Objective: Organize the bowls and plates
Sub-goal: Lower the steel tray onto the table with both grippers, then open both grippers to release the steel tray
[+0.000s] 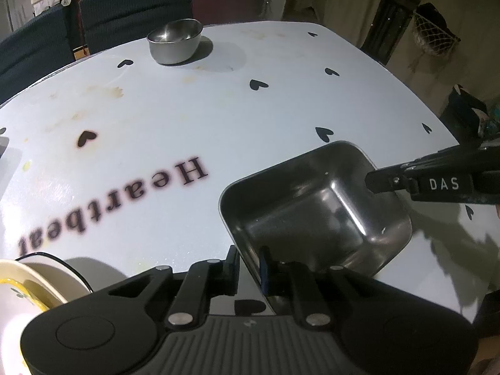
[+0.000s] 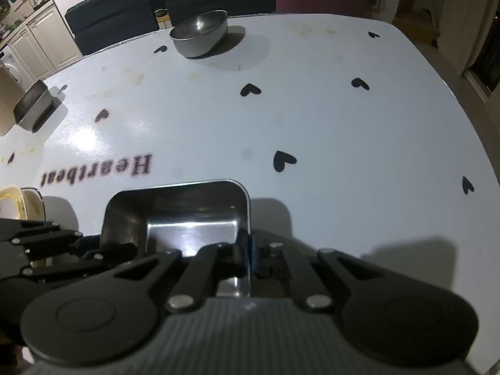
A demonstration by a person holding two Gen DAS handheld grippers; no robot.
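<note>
A rectangular steel tray (image 1: 315,209) sits near the front of the white table (image 1: 187,118). My left gripper (image 1: 250,265) is shut on its near-left rim. My right gripper (image 2: 248,250) is shut on its right rim, seen in the right wrist view with the tray (image 2: 187,215) below it; that gripper's fingers (image 1: 387,184) enter the left wrist view from the right. A round steel bowl (image 1: 175,40) stands at the table's far edge, also in the right wrist view (image 2: 200,32). A cream plate stack (image 1: 28,284) lies at the front left.
A second rectangular steel container (image 2: 34,106) stands at the table's left side. Dark blue chairs (image 1: 131,3) line the far edge. The table's right edge (image 2: 468,125) drops to the floor.
</note>
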